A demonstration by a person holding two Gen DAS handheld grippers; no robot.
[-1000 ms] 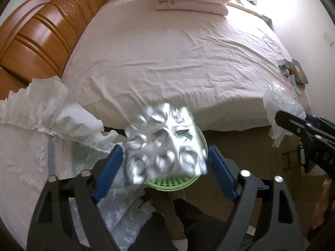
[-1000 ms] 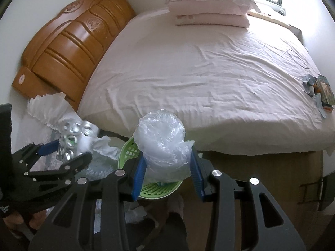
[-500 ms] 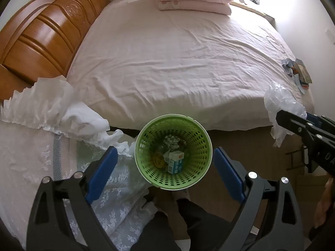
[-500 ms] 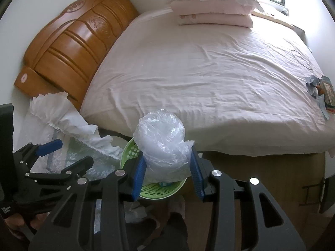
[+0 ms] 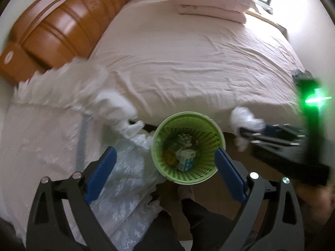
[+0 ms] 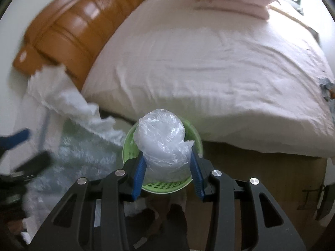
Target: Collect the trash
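My right claw (image 6: 167,167) is clamped on a crumpled plastic bag (image 6: 162,140), which hides most of the green basket (image 6: 194,133) under it; only the rim shows. My left claw (image 5: 163,167) stands wide apart with nothing in it, over the same basket (image 5: 188,146). Inside lie a small carton (image 5: 187,159) and other trash I cannot make out. The bed (image 5: 199,62) edge passes at 12 o'clock just beside the basket, and a white lace cloth (image 5: 62,125) touches it at 9 o'clock. At 3 o'clock there is bare wooden floor (image 6: 261,177). Both views are blurred toward the sides.
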